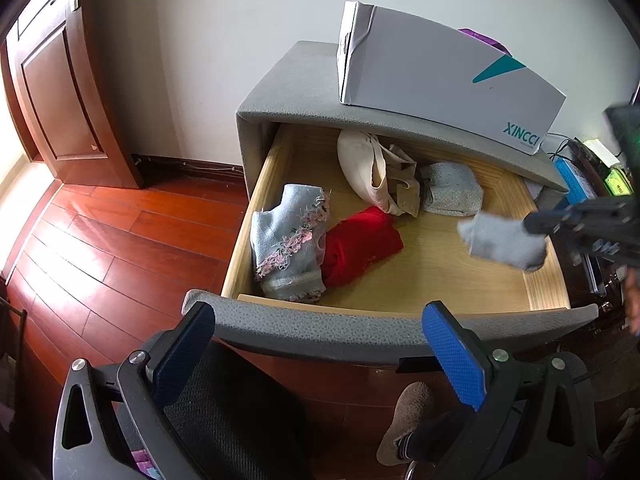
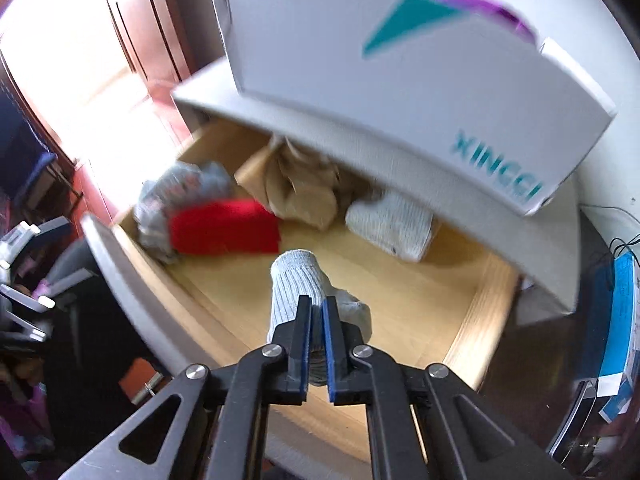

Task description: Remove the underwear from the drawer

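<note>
The wooden drawer (image 1: 432,276) of a grey nightstand stands pulled out. Inside lie a light-blue lace-trimmed piece (image 1: 288,240), a red folded piece (image 1: 360,244), a beige garment (image 1: 376,176) and a grey-white folded piece (image 1: 450,190). My right gripper (image 2: 316,304) is shut on a pale grey ribbed garment (image 2: 296,284), which hangs above the drawer's right part (image 1: 500,242). My left gripper (image 1: 320,340) stands open in front of the drawer's grey front panel (image 1: 360,328), with nothing between its fingers.
A white box (image 1: 440,76) printed XINCCI sits on the nightstand top, with something purple behind it. To the left are red-brown floorboards (image 1: 120,240) and a wooden door (image 1: 60,92). Cables and blue items (image 1: 572,180) crowd the right. A slippered foot (image 1: 404,416) shows below.
</note>
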Tool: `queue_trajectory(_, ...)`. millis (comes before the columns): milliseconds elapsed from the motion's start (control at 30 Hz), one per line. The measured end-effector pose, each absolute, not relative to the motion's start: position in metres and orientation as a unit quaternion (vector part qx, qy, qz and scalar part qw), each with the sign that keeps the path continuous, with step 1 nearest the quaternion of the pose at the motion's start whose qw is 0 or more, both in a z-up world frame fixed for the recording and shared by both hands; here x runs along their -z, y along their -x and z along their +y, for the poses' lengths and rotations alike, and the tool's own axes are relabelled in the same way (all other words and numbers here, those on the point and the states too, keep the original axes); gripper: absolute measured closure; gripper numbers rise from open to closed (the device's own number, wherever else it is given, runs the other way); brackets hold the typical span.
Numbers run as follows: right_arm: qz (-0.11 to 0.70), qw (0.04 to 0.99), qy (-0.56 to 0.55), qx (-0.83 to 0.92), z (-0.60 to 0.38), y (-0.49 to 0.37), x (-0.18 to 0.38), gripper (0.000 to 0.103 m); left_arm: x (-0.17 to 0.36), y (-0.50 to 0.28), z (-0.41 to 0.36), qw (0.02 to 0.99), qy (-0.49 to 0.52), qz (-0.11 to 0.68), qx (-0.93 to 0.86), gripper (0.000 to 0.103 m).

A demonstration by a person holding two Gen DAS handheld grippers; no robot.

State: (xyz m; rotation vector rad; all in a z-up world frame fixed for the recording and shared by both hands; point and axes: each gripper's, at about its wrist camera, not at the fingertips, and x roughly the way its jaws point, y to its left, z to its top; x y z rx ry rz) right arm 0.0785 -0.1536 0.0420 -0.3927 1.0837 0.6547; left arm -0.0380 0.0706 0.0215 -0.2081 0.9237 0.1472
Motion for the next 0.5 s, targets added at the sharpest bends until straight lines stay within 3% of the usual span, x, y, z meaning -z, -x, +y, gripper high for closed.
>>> queue_trajectory(333, 0.396, 0.837, 0.126, -0.356, -0.131, -0.071, -0.187, 0.101, -0.028, 0.040, 0.069, 0.892, 0.099, 0.436, -0.066, 0.000)
queue_trajectory(500, 0.349, 0.865, 0.108, -0.344, -0.111, -0.127, -0.246, 0.103, -0.029, 0.041, 0.069, 0.892, 0.102, 0.437, -0.064, 0.000)
